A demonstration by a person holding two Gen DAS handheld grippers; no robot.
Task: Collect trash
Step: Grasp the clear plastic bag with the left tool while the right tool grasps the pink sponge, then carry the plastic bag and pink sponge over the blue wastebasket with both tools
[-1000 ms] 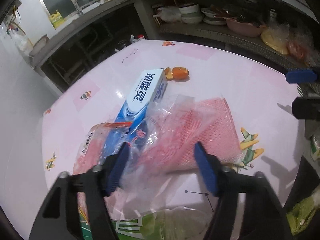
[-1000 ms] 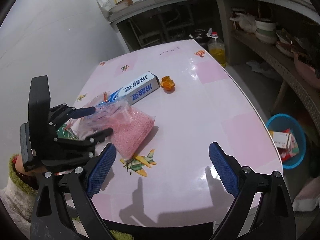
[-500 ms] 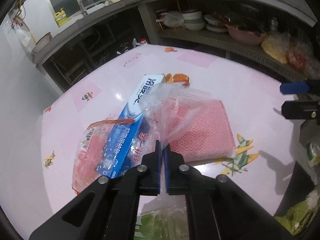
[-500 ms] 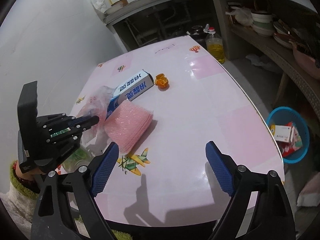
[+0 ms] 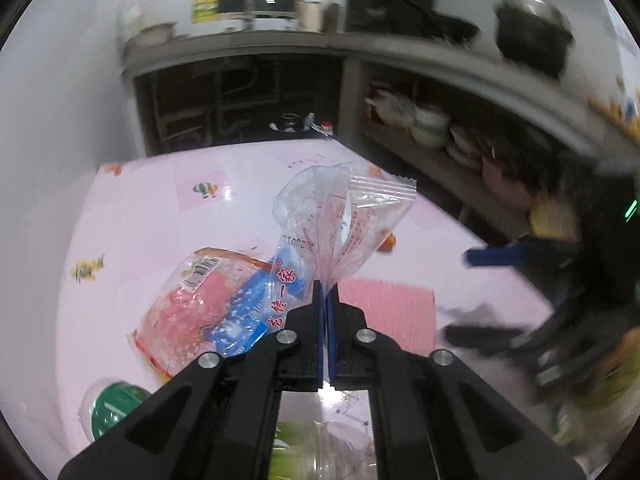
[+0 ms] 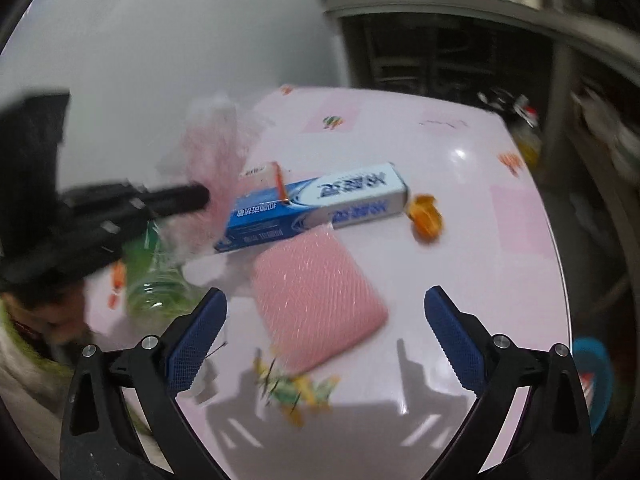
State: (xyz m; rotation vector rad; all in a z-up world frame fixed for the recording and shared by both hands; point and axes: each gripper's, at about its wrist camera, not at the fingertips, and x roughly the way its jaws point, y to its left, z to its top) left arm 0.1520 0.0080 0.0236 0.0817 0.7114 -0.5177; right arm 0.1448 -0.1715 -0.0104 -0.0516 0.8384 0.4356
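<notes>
My left gripper (image 5: pixel 325 292) is shut on a clear crinkled wrapper (image 5: pixel 344 216) with red print and holds it up off the pink table (image 5: pixel 132 216). From the right wrist view the same wrapper (image 6: pixel 216 140) hangs blurred at the left gripper's tip (image 6: pixel 200 198). My right gripper (image 6: pixel 326 332) hovers with its jaws opening wide and nothing gripped; a pink net sponge (image 6: pixel 316 300) lies on the table below. Beyond it lie a blue toothpaste box (image 6: pixel 316 204) and an orange peel (image 6: pixel 426 218). A red-printed bag (image 5: pixel 200 304) partly covers the box.
A green-labelled plastic bottle (image 6: pixel 156 280) lies at the table's near left edge. A blue bin (image 6: pixel 592 376) with trash stands on the floor at the right. Shelves with bowls (image 5: pixel 428 124) run behind the table.
My left gripper shut on the clear wrapper and raised it off the sponge and box. The right gripper swung left over the sponge and spread wider.
</notes>
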